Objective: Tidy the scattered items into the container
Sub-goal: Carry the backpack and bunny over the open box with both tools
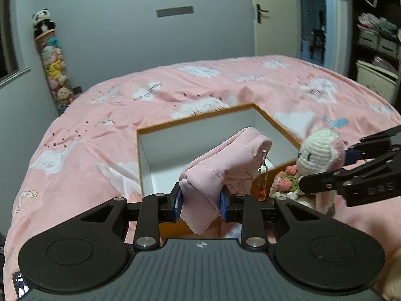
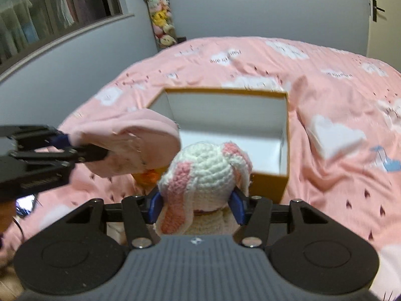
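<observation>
1. From both wrist cameras I see the bed [image 1: 105, 115] filling most of the scene, covered in a pink duvet with white cloud prints. It carries everything I am working with.
2. The container [image 1: 190, 123] is an open box with orange outer walls and a white inside. It sits on the duvet straight ahead of both grippers. What I can see of its floor is bare. In the right wrist view it lies just beyond the bunny's head [image 2: 283, 135].
3. The left gripper [image 1: 200, 200] is clamped on a pink padded pouch [image 1: 225, 163]. Its blue pads press into the fabric from both sides. The pouch is lifted off the duvet, over the near wall of the box. One corner droops below the jaws.
4. The right gripper [image 2: 196, 202] is closed around a crocheted bunny [image 2: 205, 168], white with pink ears. The blue pads squeeze it at the head and neck. From the left wrist camera, the bunny [image 1: 318, 150] hangs just beside the box's right-hand corner, clear of the duvet. It carries a small crocheted bouquet [image 1: 285, 183] at its front.
5. A ball chain with an orange charm [image 1: 262, 193] dangles from the pouch's zip, between the pouch and the bouquet.
6. Against the far wall I see a tall clear tube of plush toys [image 2: 160, 20].
</observation>
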Demonstrator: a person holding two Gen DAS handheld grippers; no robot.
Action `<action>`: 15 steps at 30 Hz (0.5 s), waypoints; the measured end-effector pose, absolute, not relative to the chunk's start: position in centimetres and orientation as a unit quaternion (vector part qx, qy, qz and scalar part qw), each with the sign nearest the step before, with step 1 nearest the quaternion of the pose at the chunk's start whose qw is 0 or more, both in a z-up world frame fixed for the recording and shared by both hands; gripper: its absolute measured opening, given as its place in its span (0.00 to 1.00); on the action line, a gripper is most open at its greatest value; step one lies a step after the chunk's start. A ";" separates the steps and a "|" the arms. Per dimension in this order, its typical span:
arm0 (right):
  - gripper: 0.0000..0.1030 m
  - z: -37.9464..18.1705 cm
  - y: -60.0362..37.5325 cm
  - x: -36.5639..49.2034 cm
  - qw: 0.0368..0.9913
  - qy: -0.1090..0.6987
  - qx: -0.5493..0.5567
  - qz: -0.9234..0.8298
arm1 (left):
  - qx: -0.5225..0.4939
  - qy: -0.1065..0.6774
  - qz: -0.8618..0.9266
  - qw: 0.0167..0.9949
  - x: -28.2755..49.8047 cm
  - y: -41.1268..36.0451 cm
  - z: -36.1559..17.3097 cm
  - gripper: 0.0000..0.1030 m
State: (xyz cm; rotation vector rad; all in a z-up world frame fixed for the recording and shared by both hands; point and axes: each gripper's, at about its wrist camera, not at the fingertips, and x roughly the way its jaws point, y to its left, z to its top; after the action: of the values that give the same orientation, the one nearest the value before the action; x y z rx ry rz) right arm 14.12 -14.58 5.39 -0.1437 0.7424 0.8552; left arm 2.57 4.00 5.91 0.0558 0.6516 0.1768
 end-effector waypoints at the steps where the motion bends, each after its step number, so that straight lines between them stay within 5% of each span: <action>1: 0.55 6.0 -14.4 14.3 0.841 0.347 -0.063 0.411 | 0.026 0.315 0.095 0.944 2.9 4.1 6.1 0.32; 15: 0.55 9.0 -8.3 19.2 0.833 0.314 -0.070 0.450 | -0.076 0.318 0.134 0.935 9.4 9.4 6.0 0.32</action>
State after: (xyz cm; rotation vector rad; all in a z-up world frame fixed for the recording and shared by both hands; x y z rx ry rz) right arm 19.17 -8.26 8.96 -0.1480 0.6661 0.9540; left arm 9.37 9.40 6.04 -0.1554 0.6505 0.2740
